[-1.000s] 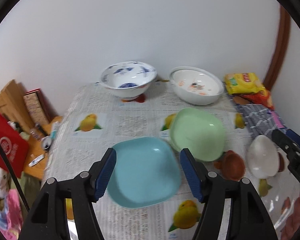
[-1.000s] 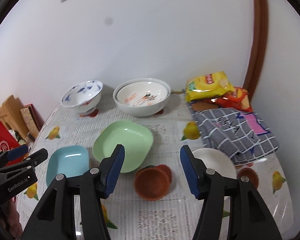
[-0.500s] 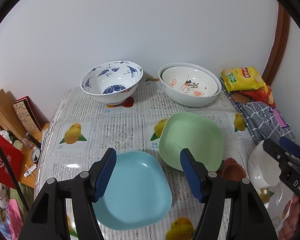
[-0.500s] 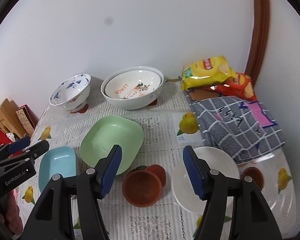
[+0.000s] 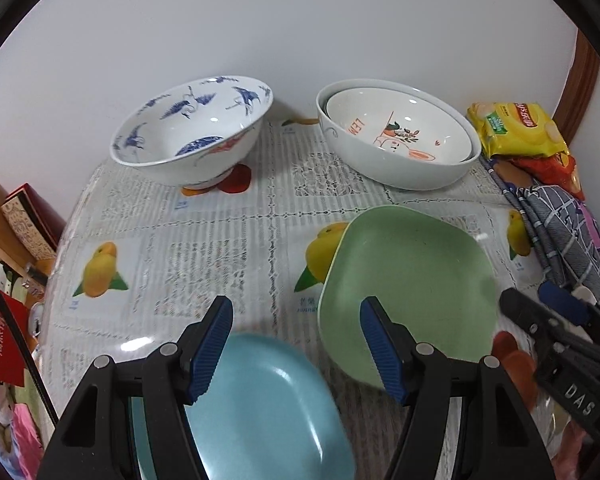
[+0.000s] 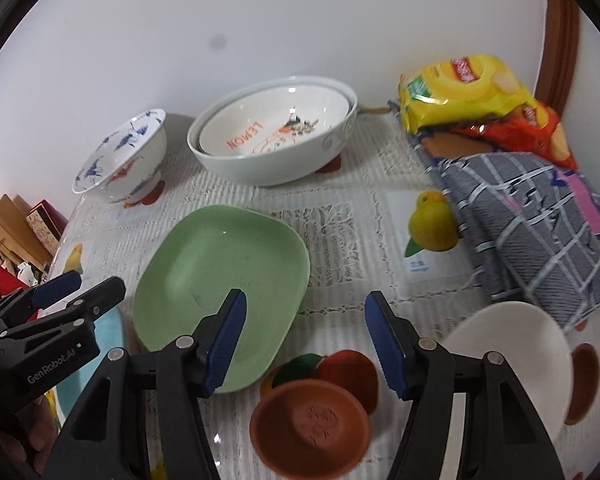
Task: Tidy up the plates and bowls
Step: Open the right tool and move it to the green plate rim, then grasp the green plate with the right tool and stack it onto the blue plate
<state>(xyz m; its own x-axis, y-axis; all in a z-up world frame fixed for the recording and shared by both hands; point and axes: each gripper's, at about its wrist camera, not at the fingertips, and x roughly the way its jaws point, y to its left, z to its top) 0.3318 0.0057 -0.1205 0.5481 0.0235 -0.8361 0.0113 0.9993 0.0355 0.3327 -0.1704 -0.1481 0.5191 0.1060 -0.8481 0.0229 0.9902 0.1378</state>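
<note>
My left gripper [image 5: 296, 344] is spread wide, holding nothing, above the near tabletop [image 5: 204, 248] with the blue plate [image 5: 268, 412] just below it. My right gripper [image 6: 305, 340] is also spread and empty, over the gap between the green plate [image 6: 220, 280] and the brown dish [image 6: 310, 424]. A white plate [image 6: 512, 344] lies to the right. At the wall stand a blue-patterned bowl [image 5: 192, 132] and two nested white bowls [image 5: 396, 136].
</note>
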